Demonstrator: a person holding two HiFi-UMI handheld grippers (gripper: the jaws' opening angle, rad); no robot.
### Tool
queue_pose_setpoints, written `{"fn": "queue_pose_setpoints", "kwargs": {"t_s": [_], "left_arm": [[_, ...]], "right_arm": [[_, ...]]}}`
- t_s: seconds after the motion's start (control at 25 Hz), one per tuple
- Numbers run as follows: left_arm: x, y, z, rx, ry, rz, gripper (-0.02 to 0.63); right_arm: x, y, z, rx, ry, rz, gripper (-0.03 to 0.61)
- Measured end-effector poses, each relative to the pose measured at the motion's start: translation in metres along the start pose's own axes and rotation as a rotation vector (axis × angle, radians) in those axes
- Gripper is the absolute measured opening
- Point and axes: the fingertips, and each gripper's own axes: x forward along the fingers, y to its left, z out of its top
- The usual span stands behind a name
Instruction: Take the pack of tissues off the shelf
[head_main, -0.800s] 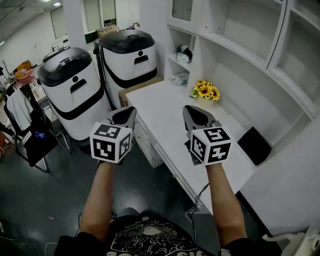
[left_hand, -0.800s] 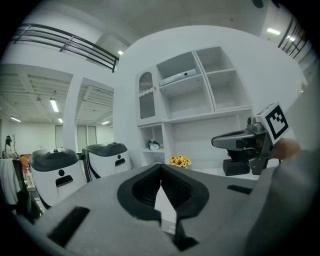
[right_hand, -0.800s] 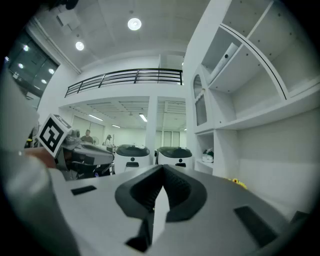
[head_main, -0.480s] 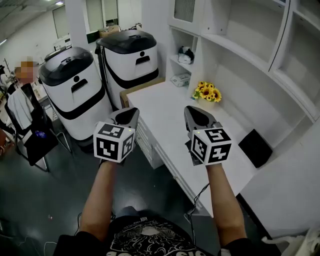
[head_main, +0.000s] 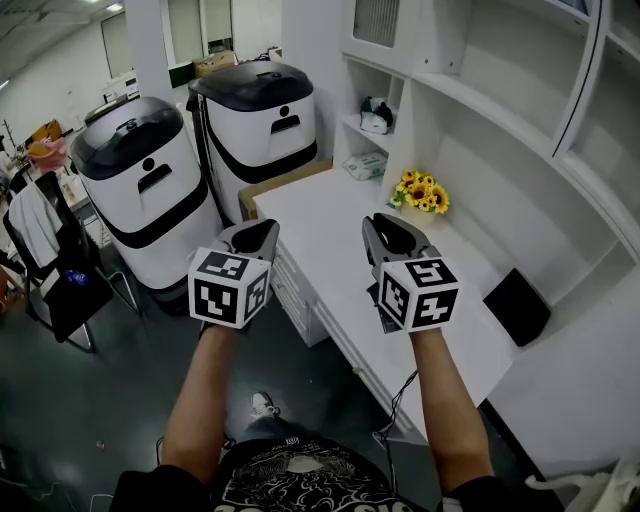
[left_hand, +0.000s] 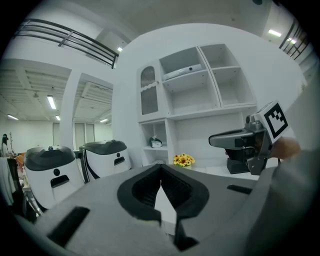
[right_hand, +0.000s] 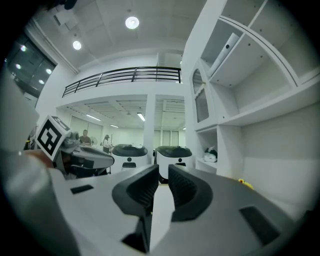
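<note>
Tissue pack (head_main: 365, 165), as far as it can be made out, is sitting as a flat, pale packet in the lower open cubby of the shelf (head_main: 354, 128), beyond the sunflowers (head_main: 420, 192) and a little to their left in the head view. It is lying untouched on its board, with nothing reaching toward it.

Both grippers are hovering on the near side of the sunflowers, well apart from the pack. The left gripper (head_main: 258, 235) is hanging off the desk's (head_main: 330, 225) front edge, farther left of the flowers, and is pointing slightly downward. Its 2 jaws are meeting at the tips and are holding nothing. The right gripper (head_main: 388, 232) is floating level above the desk, nearer the sunflowers. Its 2 jaws are standing just a slit apart, and nothing is lying between them.

Judging from this, the task is only beginning: 0 contact is being made, and the whole job is waiting. What is remaining seems to be carrying 1 gripper past the sunflowers toward the lower cubby, spreading its jaws wide enough for the pack, closing on it, and drawing it out clear of the shelf. The right gripper is looking the better placed, since it is already over the desk.
</note>
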Motion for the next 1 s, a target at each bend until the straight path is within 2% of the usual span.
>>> {"fn": "queue_pose_setpoints", "kwargs": {"t_s": [0.4,0.52,0.64,0.76,1.0], "left_arm": [[0.053,0.078,-0.003,-0.015,-0.001,-0.049,0.005],[0.069,0.101,-0.003,-0.015,0.005,-0.077,0.005],[0.083,0.119,0.000,-0.017,0.005,-0.114,0.005],[0.094,0.136,0.004,-0.025,-0.003,-0.148,0.005],[0.113,0.163,0.008,-0.029,-0.013,-0.213,0.005]], "right_arm": [[0.087,0.005,0.005,-0.010,0.011,-0.039,0.098],[0.112,0.007,0.008,-0.007,0.024,-0.058,0.135],[0.133,0.006,0.011,-0.009,0.036,-0.096,0.141],[0.151,0.009,0.014,-0.005,0.053,-0.119,0.195],[0.178,0.009,0.024,0.031,0.044,-0.172,0.254]]}}
